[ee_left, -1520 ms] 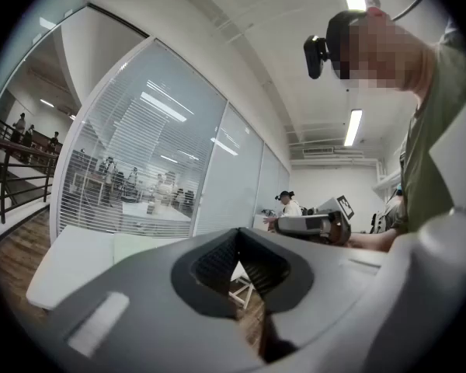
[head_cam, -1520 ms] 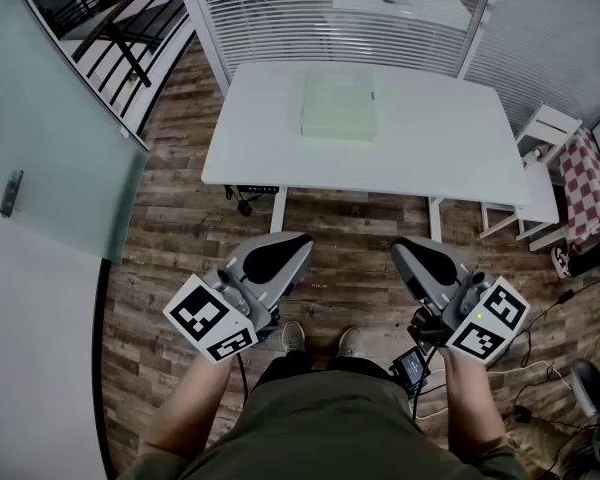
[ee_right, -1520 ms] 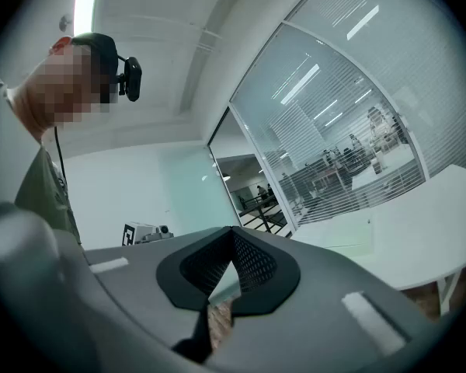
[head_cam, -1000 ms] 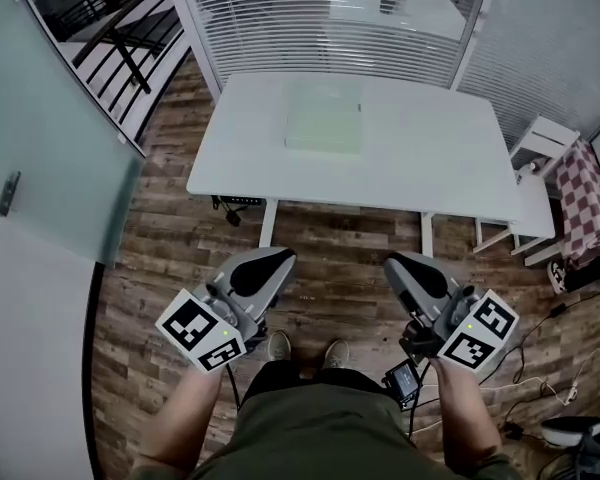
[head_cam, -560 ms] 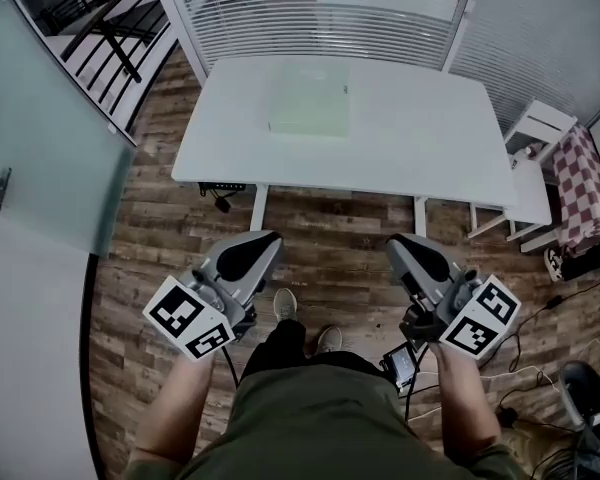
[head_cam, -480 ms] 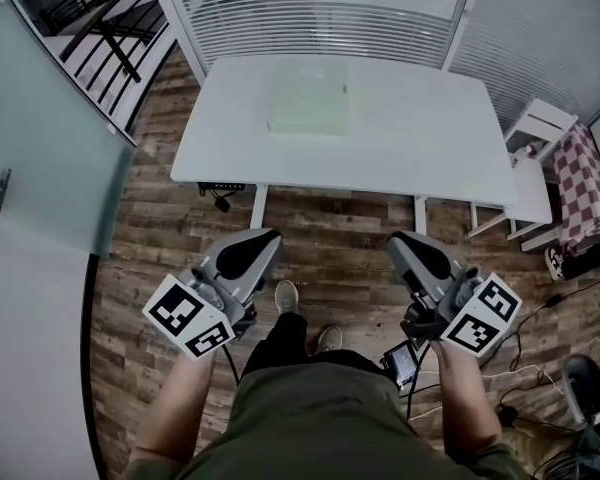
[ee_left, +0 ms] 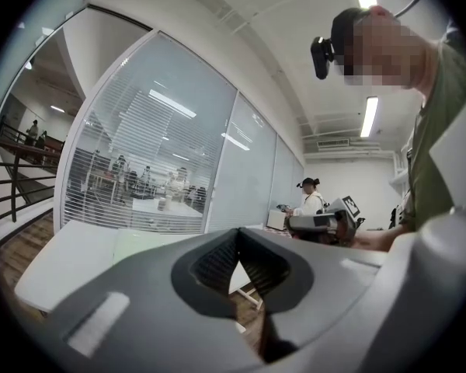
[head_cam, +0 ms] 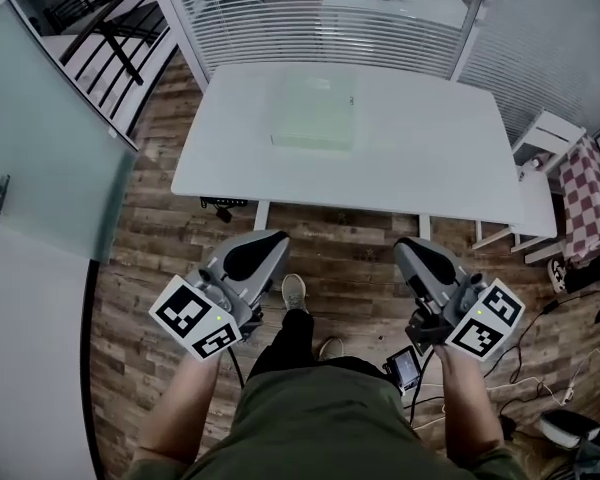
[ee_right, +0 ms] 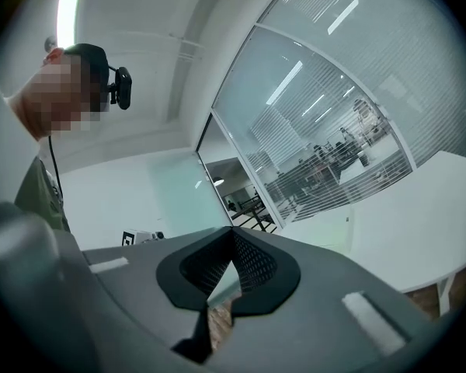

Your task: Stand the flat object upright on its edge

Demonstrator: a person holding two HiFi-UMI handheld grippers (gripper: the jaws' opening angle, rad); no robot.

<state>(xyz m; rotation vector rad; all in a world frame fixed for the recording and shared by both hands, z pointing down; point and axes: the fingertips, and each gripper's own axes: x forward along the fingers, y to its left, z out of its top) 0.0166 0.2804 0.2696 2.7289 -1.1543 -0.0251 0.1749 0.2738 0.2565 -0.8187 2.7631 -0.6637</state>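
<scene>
A white rectangular tabletop stands on a wood-plank floor. A single pale green flat object lies flat on it, left of centre and nearer the far edge.

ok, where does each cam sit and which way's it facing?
Head view: on the person's head, looking steeply down at the white table and flat green object; shows forearms, legs, left claw, right claw, both shut.
Left gripper view: on the left claw, angled up past the white table toward the glass wall; shows shut jaws, torso at right.
Right gripper view: on the right claw, likewise angled up; shut jaws, torso left.
Shared: all three see white table and flat green object.
</scene>
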